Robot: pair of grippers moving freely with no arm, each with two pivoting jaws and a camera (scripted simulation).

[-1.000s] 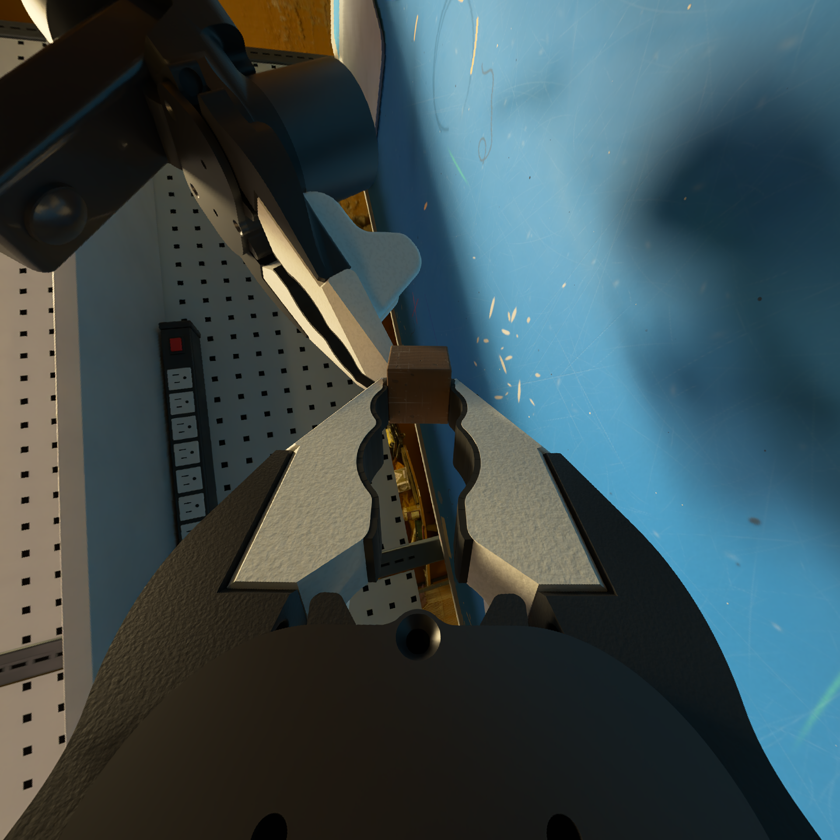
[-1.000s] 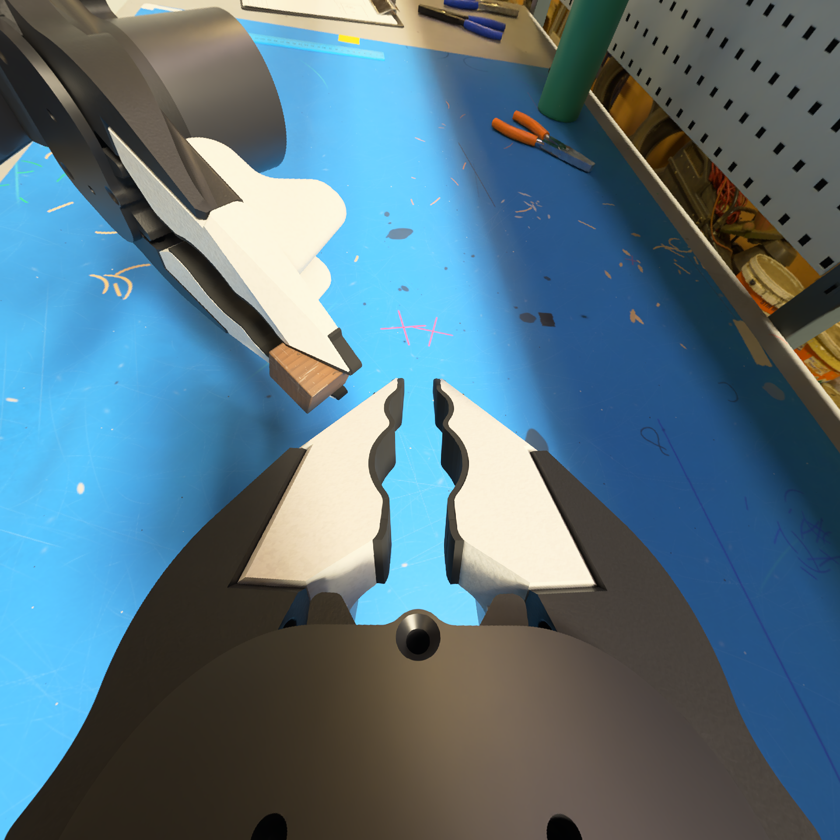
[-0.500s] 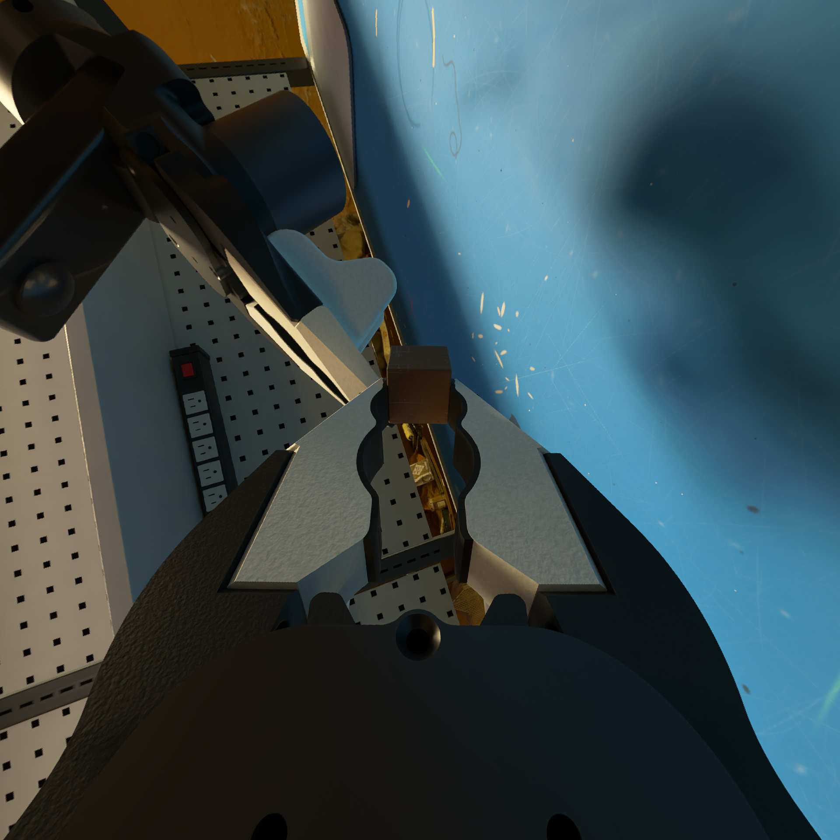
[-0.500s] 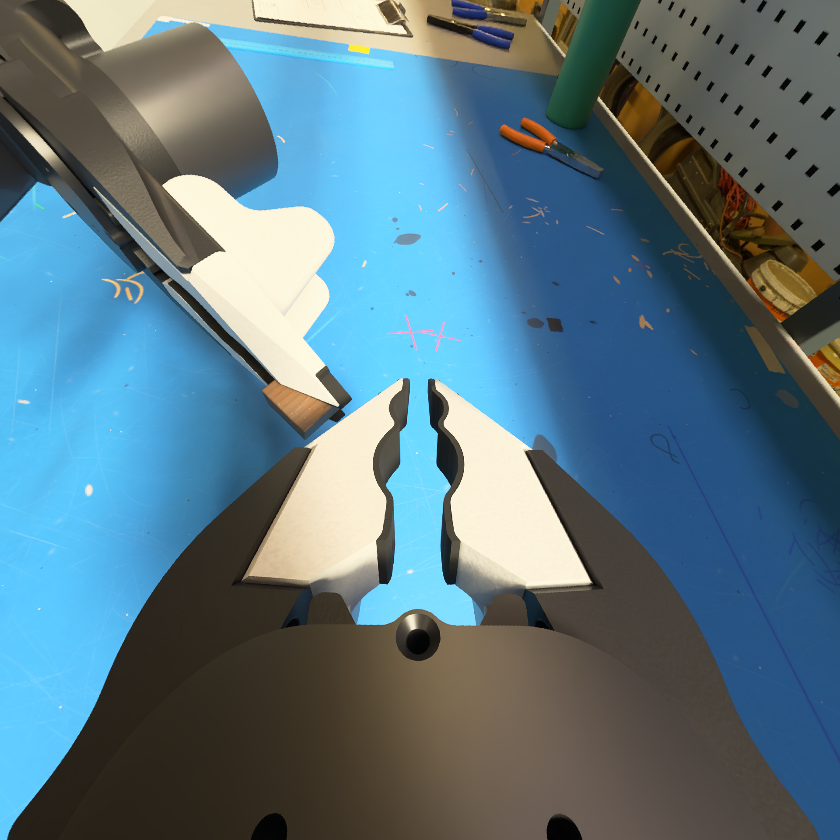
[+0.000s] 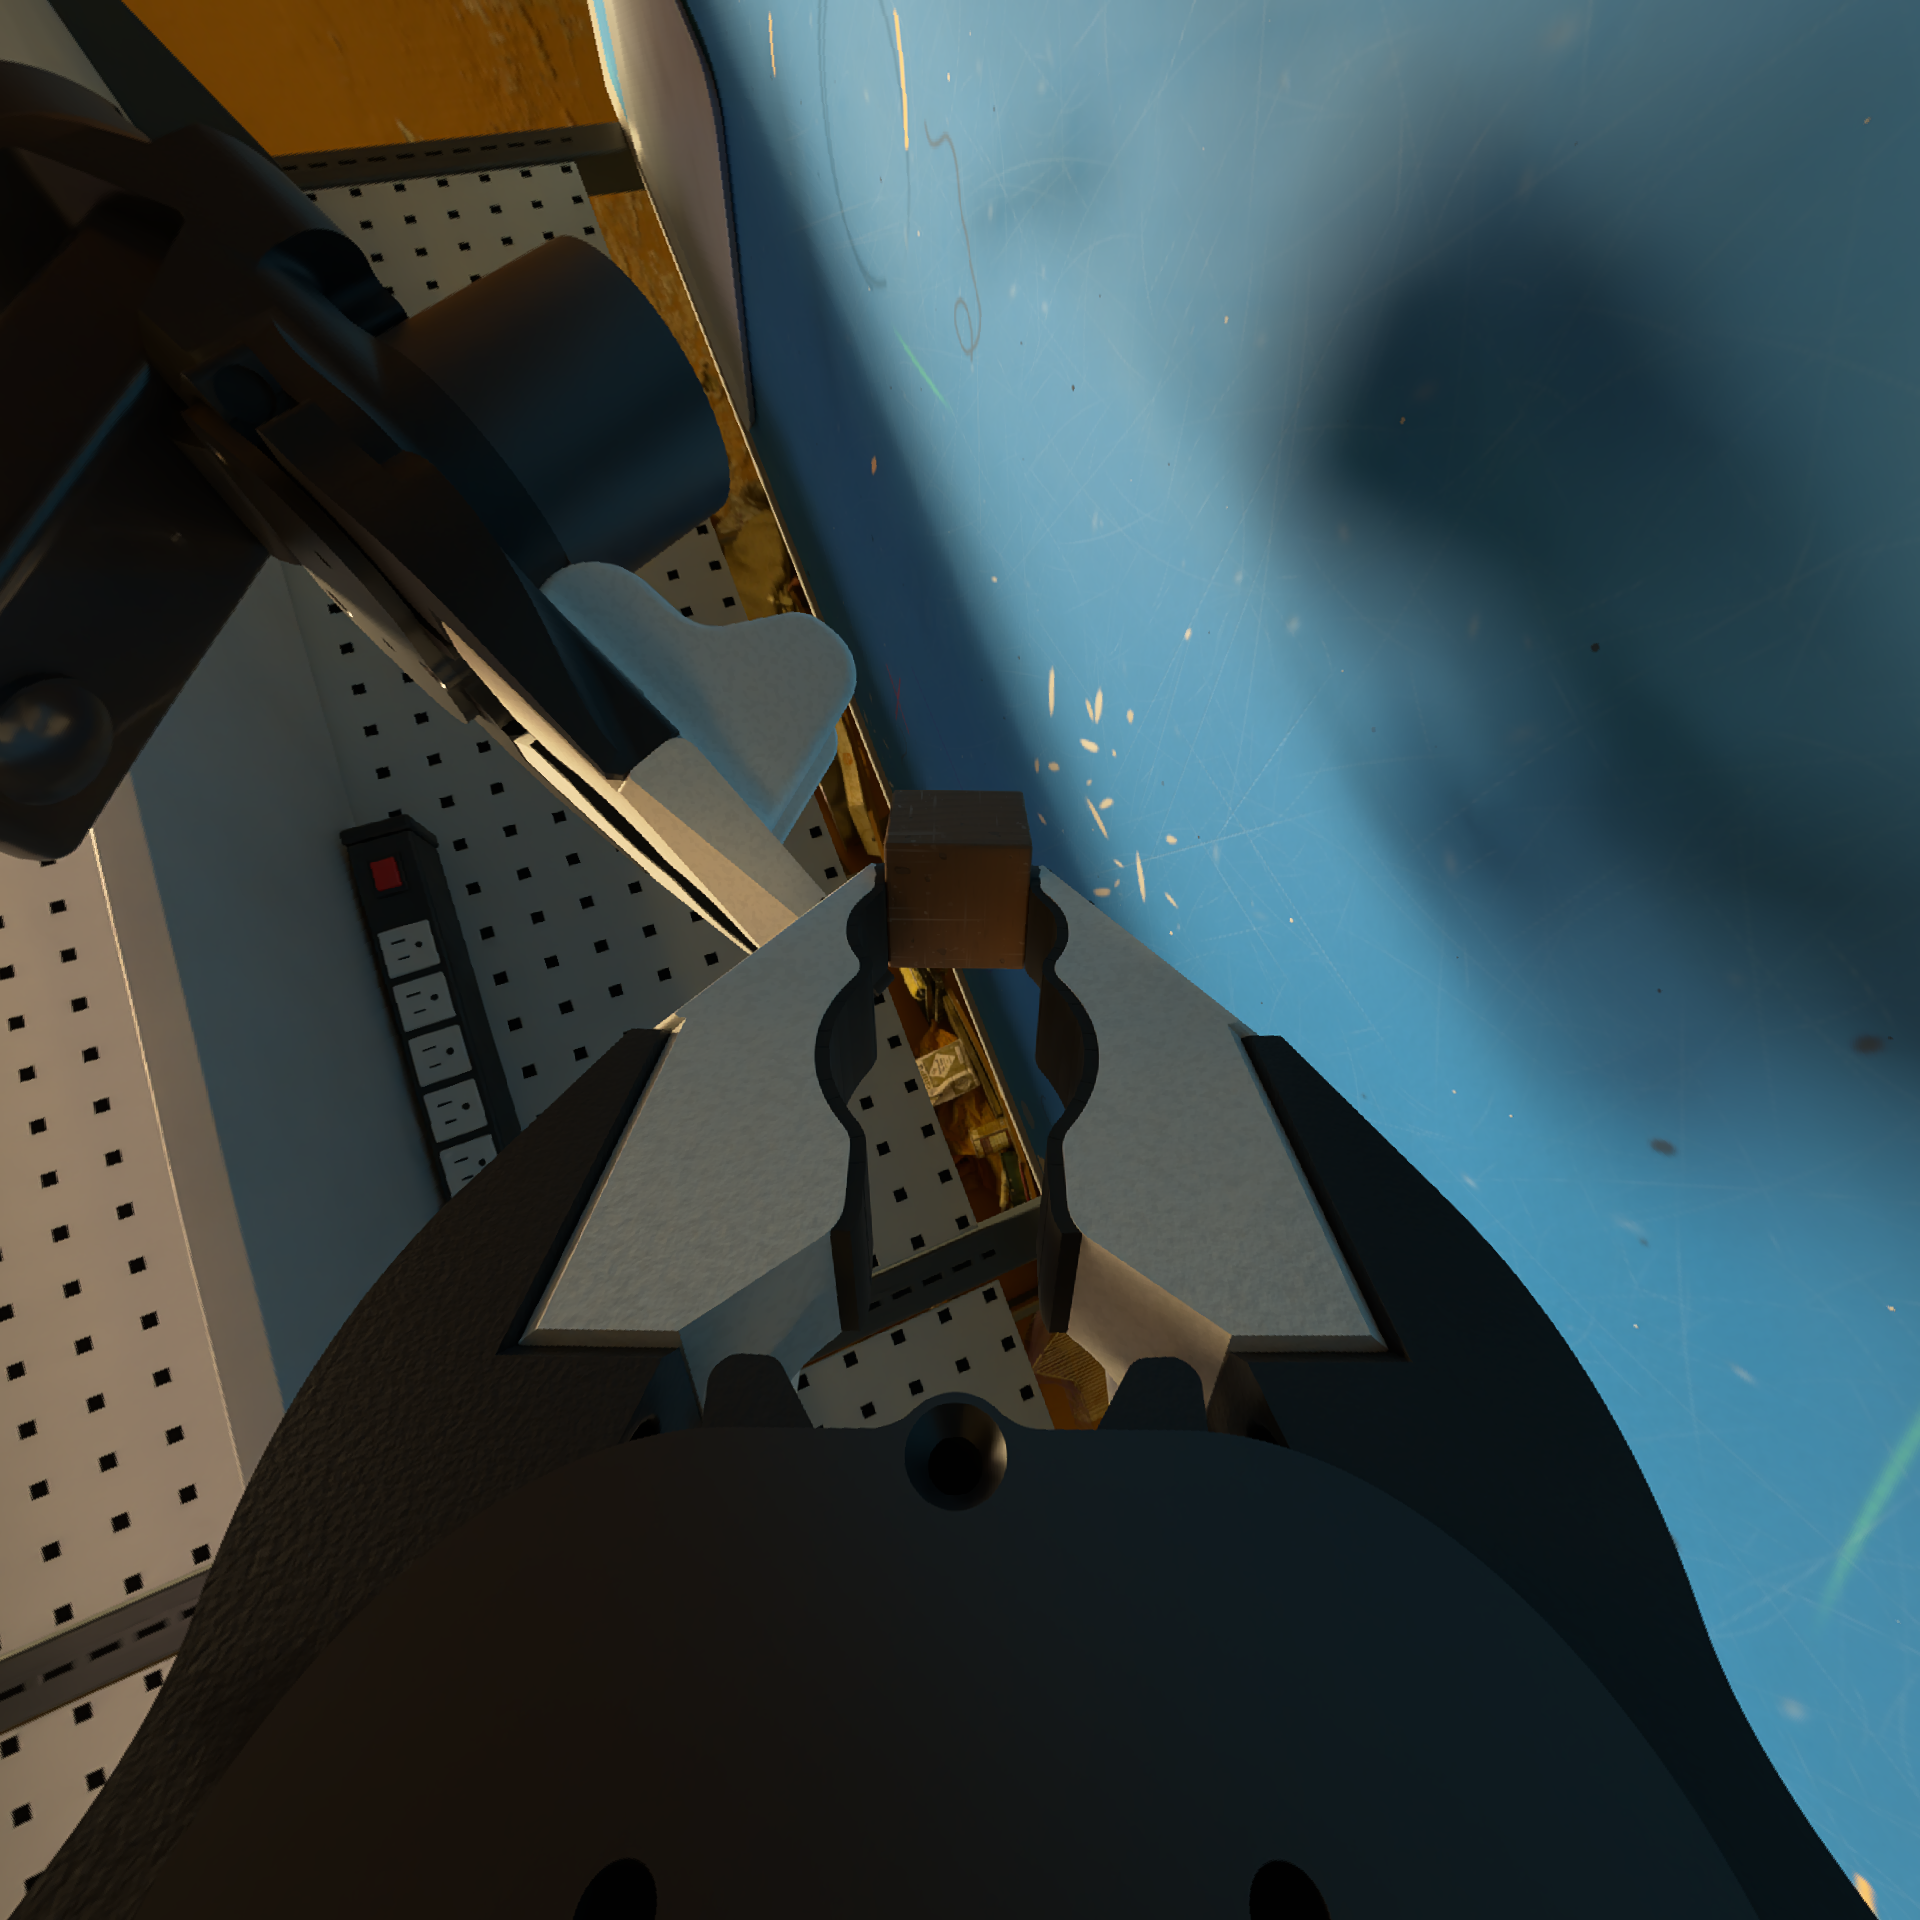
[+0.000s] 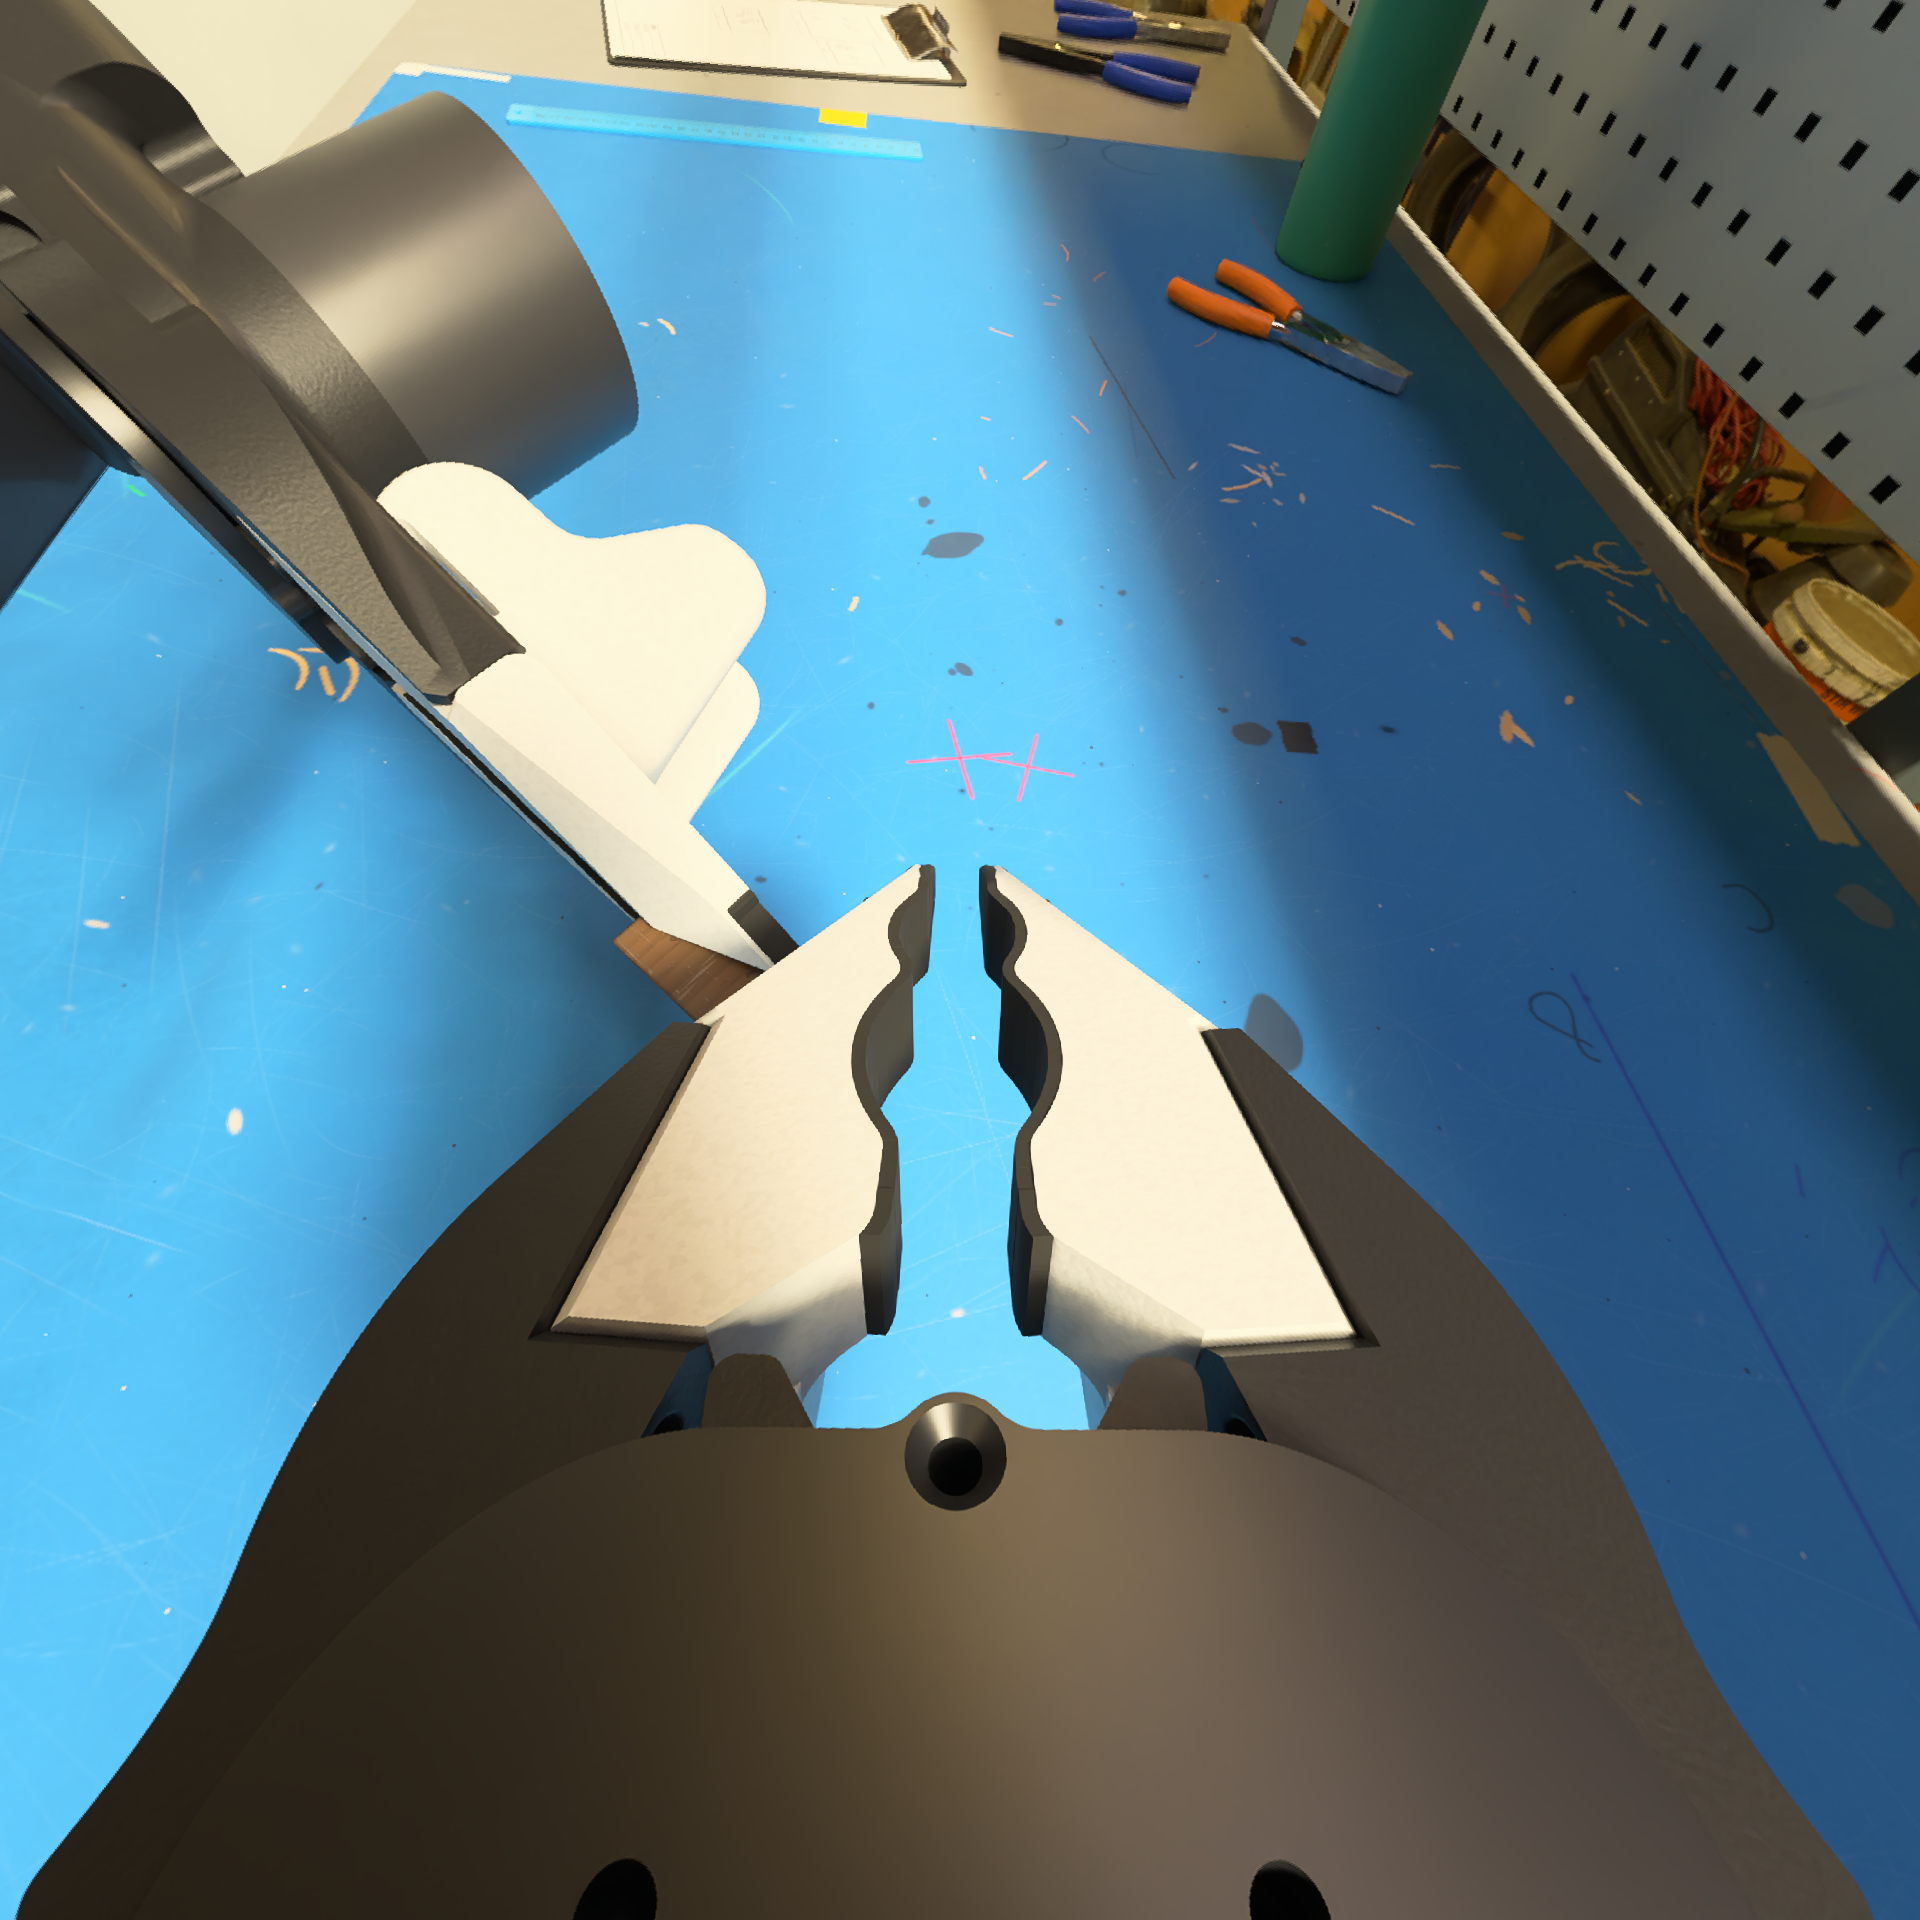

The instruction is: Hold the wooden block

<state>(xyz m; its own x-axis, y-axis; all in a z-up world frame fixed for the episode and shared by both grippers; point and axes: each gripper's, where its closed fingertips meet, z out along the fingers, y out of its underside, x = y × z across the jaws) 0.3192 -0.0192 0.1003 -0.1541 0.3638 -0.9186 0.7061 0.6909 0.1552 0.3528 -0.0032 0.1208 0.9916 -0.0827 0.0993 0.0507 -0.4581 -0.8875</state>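
Note:
The wooden block [image 5: 956, 883] is a small brown cube pinched between the fingertips of my left gripper [image 5: 956, 906], which is shut on it and holds it above the blue mat [image 5: 1403, 727]. In the right wrist view only a corner of the block [image 6: 675, 961] shows under the left gripper [image 6: 748, 930], just left of my right gripper [image 6: 957, 878]. My right gripper is empty, its jaws nearly together with a narrow slit between them. It also shows in the left wrist view [image 5: 790, 883], its tip close beside the block.
Orange pliers [image 6: 1278, 317] and a green cylinder [image 6: 1351, 135] lie at the mat's far right. A clipboard [image 6: 779, 42], blue-handled pliers [image 6: 1122, 68] and a blue ruler [image 6: 707, 130] are at the back. A pegboard [image 6: 1714, 156] with a power strip [image 5: 431, 1029] lines the right edge.
My right gripper's jaws have narrowed and it has drawn closer to the left gripper, so its finger now hides most of the block. The left gripper keeps its hold.

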